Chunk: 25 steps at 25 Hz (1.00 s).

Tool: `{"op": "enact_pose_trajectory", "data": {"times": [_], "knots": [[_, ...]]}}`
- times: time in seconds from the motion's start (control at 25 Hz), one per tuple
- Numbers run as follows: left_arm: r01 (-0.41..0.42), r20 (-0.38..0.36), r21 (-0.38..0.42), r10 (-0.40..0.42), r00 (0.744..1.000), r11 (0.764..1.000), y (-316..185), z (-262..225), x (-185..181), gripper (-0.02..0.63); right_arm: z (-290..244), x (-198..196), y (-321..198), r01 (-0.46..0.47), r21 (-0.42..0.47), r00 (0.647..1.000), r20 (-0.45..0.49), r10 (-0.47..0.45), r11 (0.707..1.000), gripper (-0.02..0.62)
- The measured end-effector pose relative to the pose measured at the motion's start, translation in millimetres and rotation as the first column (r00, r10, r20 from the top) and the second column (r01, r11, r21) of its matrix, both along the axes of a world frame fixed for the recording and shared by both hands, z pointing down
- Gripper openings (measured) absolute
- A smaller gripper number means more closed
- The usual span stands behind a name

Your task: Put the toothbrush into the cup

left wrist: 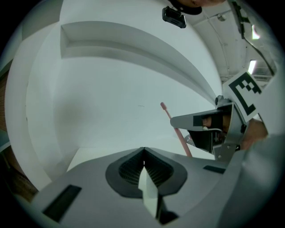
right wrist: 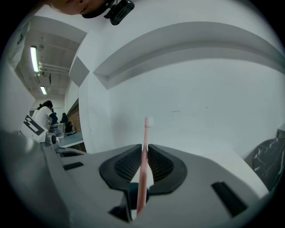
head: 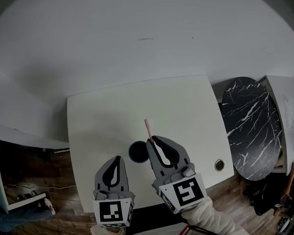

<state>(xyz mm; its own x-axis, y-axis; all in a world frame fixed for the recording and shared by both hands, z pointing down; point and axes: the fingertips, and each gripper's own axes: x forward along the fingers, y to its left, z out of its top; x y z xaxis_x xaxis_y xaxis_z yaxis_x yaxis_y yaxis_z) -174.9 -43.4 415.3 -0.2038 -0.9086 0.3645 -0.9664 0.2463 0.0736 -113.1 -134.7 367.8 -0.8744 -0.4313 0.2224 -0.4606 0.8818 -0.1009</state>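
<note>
Right hand-held gripper point(head: 154, 140) pinches toothbrush point(head: 147, 127), bristles far, tail by cup point(head: 138, 152) for drop-in; left hand-held gripper point(head: 117, 159) clenched empty.

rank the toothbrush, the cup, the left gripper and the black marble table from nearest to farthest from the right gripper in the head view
1. toothbrush: clamped in the right gripper itself.
2. cup: just left of its tips, on the white table.
3. left gripper: further left, beyond the cup.
4. black marble table: far right, past the white table's edge.
</note>
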Motion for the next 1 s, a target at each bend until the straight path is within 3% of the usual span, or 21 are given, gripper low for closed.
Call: {"op": "enact_pose_trajectory", "data": {"times": [1.0], "knots": [[-0.013,-0.033,-0.012,0.012,0.999,1.000,-11,45,-9,0.009,40,-20,-3,-0.022,-0.014,0.999,0.034,0.022,1.000,0.051]]}}
